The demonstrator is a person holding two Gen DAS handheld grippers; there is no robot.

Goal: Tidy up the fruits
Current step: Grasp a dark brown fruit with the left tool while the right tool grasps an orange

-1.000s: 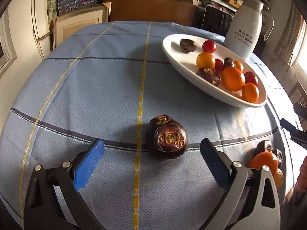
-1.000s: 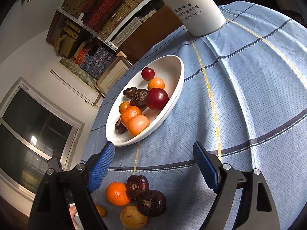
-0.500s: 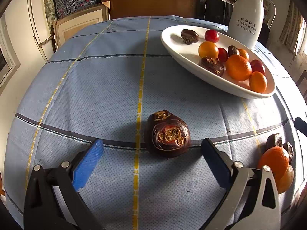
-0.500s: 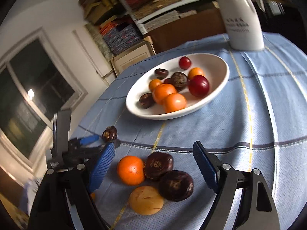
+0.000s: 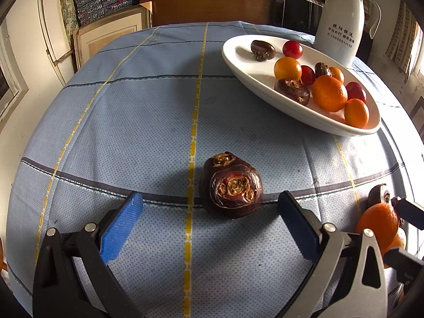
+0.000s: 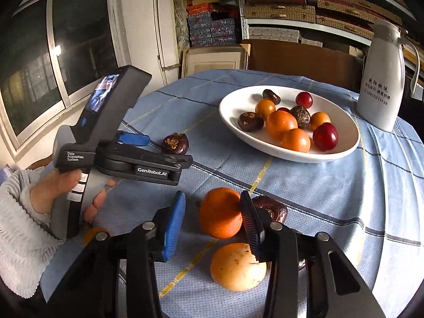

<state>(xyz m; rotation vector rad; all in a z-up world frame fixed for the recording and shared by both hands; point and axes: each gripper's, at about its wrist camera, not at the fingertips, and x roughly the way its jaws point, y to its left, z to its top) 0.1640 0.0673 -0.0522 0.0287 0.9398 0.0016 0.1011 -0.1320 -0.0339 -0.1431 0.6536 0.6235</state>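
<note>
nearby, white jug (image 6: 381, 84) behind bowl (image 6: 265, 148)

Orange (image 6: 220, 213) on cloth; dark water chestnut (image 5: 232, 185) apart

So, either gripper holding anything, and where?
Nothing yet: left gripper open before the dark fruit; right gripper, jaws just closing, flanks the orange, gap remains.

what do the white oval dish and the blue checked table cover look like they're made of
White oval dish: probably glazed ceramic; smooth, glossy, with soft highlights along a thick rim, though plastic or melamine can't be excluded. Blue checked table cover: woven fabric, matte; a fine dotted weave and yellow and dark woven stripes show, and it drapes over the table edge.
</note>
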